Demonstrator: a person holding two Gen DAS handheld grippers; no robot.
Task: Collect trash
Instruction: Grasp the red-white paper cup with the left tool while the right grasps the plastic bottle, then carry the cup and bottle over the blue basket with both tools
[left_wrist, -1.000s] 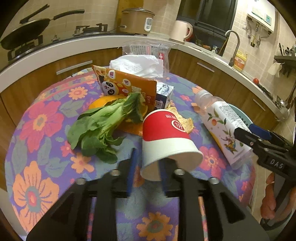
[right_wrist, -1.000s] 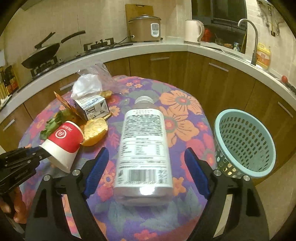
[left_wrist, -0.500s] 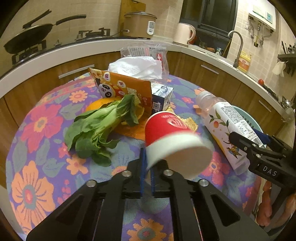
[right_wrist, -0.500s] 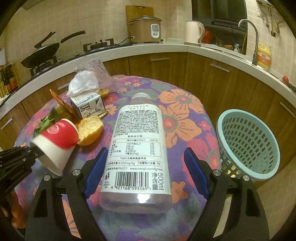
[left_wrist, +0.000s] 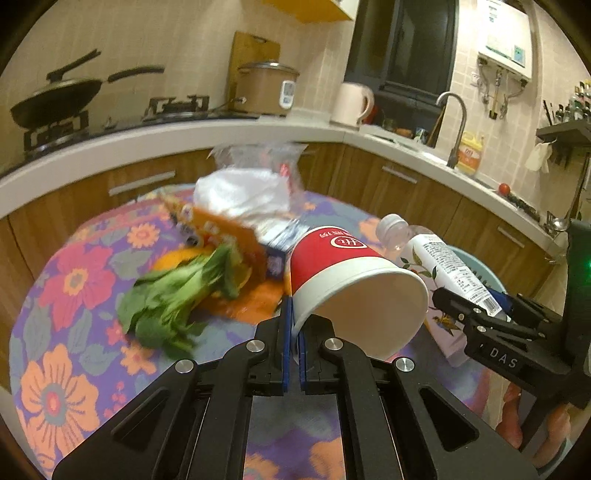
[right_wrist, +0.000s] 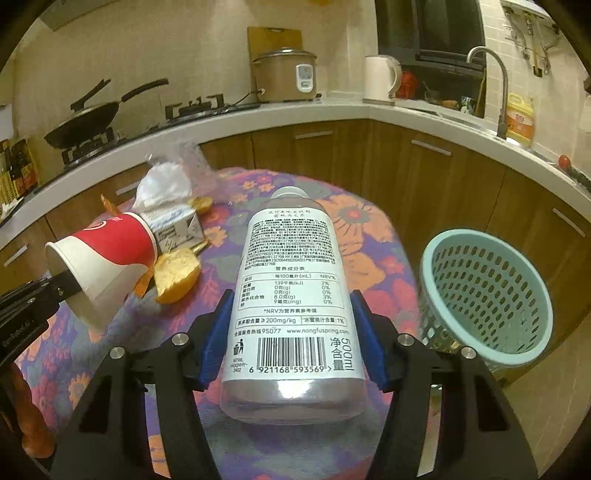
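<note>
A red and white paper cup hangs tilted above the table, mouth toward the left wrist camera. My left gripper is shut on its rim; the right wrist view shows the cup at the left. A clear plastic bottle with a white label lies lengthwise between the fingers of my right gripper. Its jaws are closing and the blue pads touch the bottle's sides. The left wrist view has the bottle at the right. A light blue mesh basket stands off the table's right edge.
On the floral tablecloth lie leafy greens, an orange snack bag, a white plastic bag, a small carton and a bread piece. A curved kitchen counter runs behind.
My left gripper closed on the cup's rim and lifted it off the table. My right gripper's jaws narrowed from wide apart onto the bottle's sides.
</note>
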